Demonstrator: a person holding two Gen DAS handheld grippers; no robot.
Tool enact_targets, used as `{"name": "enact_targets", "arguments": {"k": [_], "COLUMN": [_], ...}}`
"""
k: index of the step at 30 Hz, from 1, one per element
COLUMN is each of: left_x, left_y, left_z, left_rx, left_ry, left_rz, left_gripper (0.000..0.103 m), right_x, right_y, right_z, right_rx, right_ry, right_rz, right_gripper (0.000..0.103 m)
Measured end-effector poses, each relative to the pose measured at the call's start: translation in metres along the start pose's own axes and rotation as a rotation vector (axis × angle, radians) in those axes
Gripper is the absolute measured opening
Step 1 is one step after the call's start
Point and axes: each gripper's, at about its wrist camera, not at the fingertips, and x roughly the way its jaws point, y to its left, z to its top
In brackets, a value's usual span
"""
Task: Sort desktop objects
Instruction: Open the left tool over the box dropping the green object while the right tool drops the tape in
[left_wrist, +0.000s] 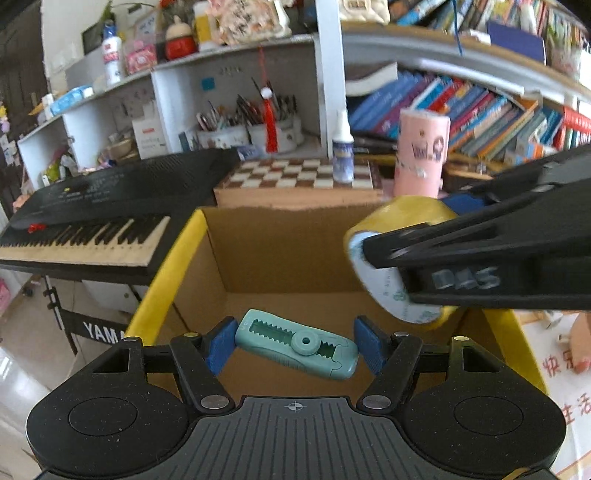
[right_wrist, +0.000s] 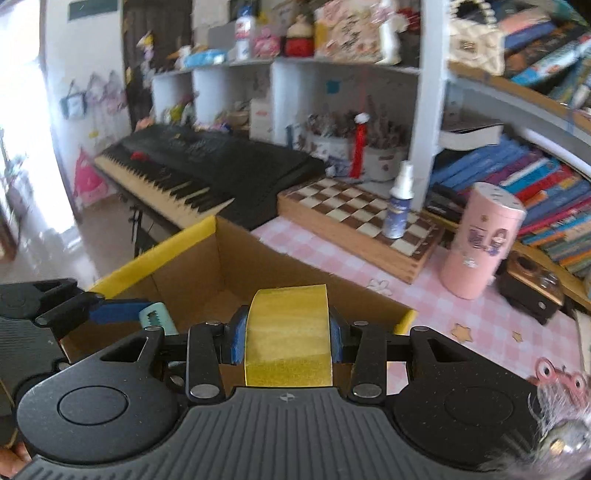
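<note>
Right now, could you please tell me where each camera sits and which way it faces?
Left wrist view: sits on the left tongs, looks forward and down into the cardboard box; its blue pads hold a teal correction-tape dispenser; the right tongs cross at the right.
Right wrist view: sits on the right tongs, shut on a yellow tape roll, faces the box and shelves; the left tongs show at left.
Shared: box, keyboard, chessboard, pink canister.
</note>
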Motion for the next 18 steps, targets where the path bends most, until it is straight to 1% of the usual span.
{"name": "enact_targets", "arguments": {"k": [4, 7, 9, 12, 14, 15, 18], "left_x": [0.01, 0.013, 0.016, 0.017, 0.014, 0.012, 0.001], "left_y": [-0.005, -0.009, -0.01, -0.011, -0.012, -0.012, -0.011], "left_z": [-0.004, -0.007, -0.008, -0.009, -0.01, -0.009, -0.007], "left_rx": [0.016, 0.025, 0.021, 0.022, 0.03, 0.033, 0.037], "left_ry": [0.048, 0.066, 0.076, 0.08, 0.062, 0.055, 0.02], "left_rz": [-0.01, -0.015, -0.017, -0.013, -0.01, -0.004, 0.015], "left_gripper": [0.071, 0.071, 0.071, 0.072, 0.072, 0.077, 0.078], "right_x": [0.027, 0.042, 0.049, 0.054, 0.054, 0.053, 0.044], "right_y": [0.006, 0.007, 0.007, 0.003, 0.003, 0.003, -0.001], "right_z": [-0.001, -0.006, -0.01, -0.016, -0.017, -0.017, -0.015], "right_rx": [-0.076, -0.113, -0.119, -0.09, -0.095, -0.088, -0.04], "right_ry": [0.076, 0.134, 0.164, 0.196, 0.19, 0.186, 0.147], "right_rz": [0.013, 0.023, 0.036, 0.052, 0.049, 0.045, 0.049], "right_gripper": [0.039, 0.039, 0.039, 0.039, 0.039, 0.039, 0.041]}}
